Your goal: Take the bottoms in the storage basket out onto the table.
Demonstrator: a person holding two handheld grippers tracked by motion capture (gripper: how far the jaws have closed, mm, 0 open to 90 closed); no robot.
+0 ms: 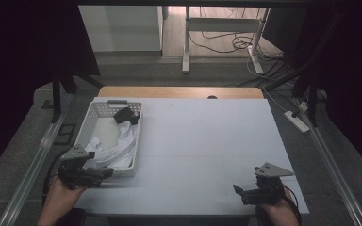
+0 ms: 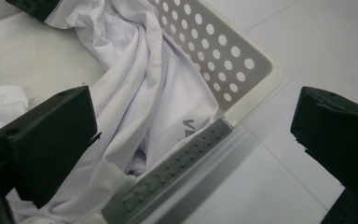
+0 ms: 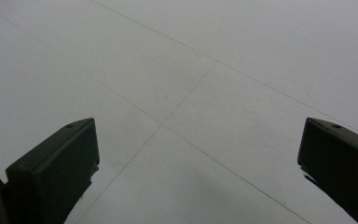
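High view: white table, grey floor

Between the spread jaws of the left gripper, the basket looks like matt white plastic pierced with round holes, its grey rim grip studded with small bumps. Inside lies soft, creased white cloth. Under the right gripper, the table is smooth and matt.
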